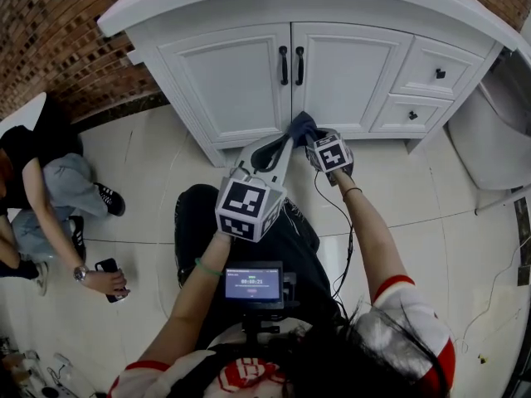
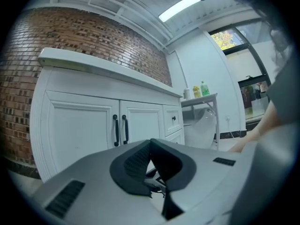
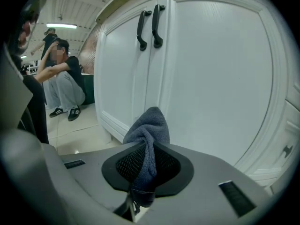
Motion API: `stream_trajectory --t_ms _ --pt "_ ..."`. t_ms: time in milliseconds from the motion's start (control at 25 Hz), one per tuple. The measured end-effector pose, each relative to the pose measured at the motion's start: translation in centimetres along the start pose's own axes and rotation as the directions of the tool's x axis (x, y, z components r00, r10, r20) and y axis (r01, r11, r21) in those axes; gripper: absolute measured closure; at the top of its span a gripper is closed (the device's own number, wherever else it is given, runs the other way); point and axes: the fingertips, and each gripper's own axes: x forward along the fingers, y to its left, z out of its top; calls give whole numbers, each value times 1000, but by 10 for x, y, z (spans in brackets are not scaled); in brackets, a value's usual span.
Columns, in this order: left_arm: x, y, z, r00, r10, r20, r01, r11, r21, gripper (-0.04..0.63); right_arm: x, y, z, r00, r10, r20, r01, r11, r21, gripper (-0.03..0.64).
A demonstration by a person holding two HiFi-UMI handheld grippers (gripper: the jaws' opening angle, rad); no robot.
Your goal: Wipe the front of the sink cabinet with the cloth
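The white sink cabinet [image 1: 249, 73] has two doors with black handles [image 1: 290, 65] and two small drawers at the right. A dark blue-grey cloth [image 1: 302, 127] is pinched in my right gripper [image 1: 309, 136], which is shut on it low against the right door. In the right gripper view the cloth [image 3: 149, 130] sticks up out of the shut jaws of the right gripper [image 3: 146, 161], close to the door [image 3: 211, 78]. My left gripper [image 1: 278, 152] hovers just left of the right one, pointing at the cabinet; its jaws [image 2: 151, 161] are shut with nothing between them.
A person [image 1: 41, 197] crouches on the tiled floor at the left, holding a phone [image 1: 108, 268]. A white basin or toilet [image 1: 498, 131] stands right of the cabinet. Brick wall [image 1: 50, 31] runs behind. A cable [image 1: 336, 222] trails from the right gripper.
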Motion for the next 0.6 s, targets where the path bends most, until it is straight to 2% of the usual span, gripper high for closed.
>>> stream_trajectory --t_ms 120,240,400,600 --pt "8 -13 -5 998 -62 -16 63 997 48 558 4 -17 -13 999 -35 -30 35 999 17 555" --pt "13 -20 -14 995 -94 -30 95 995 28 558 -2 -45 -33 995 -79 -68 82 996 30 555" --pt "19 -17 -18 993 -108 -42 109 994 20 558 -18 -103 -65 977 -172 -124 181 982 60 555" --pt "22 -5 -13 996 -87 -24 87 996 21 558 -50 -174 -91 943 -289 -162 308 945 105 555"
